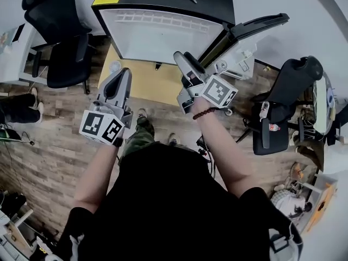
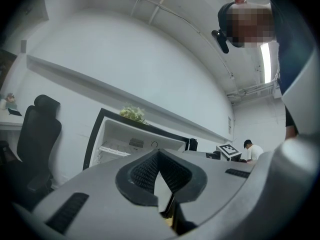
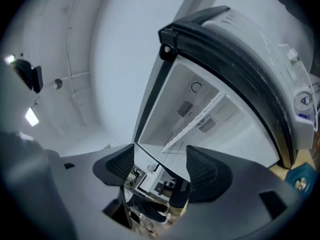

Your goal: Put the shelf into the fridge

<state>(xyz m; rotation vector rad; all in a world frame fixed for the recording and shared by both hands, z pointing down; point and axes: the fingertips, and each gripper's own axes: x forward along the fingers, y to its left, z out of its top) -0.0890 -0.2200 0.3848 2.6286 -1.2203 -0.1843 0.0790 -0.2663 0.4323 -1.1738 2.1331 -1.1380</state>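
Observation:
The fridge (image 1: 163,39) stands open in front of me, its white inside bare apart from a white shelf (image 1: 163,19) at the back. Its door (image 1: 247,29) swings out to the right. In the right gripper view the shelf (image 3: 192,126) runs slantwise across the compartment. My left gripper (image 1: 123,72) is held low at the left, jaws shut with nothing in them; the fridge (image 2: 125,144) shows beyond it. My right gripper (image 1: 182,57) points at the fridge opening, and its jaws (image 3: 160,161) stand open and narrowing a little, with nothing between them.
The fridge rests on a yellow board (image 1: 147,83) over wood flooring. A black office chair (image 1: 62,37) is at the left and another chair (image 1: 283,102) at the right. A plant (image 2: 132,114) sits on the fridge top. A person (image 2: 252,151) is far off.

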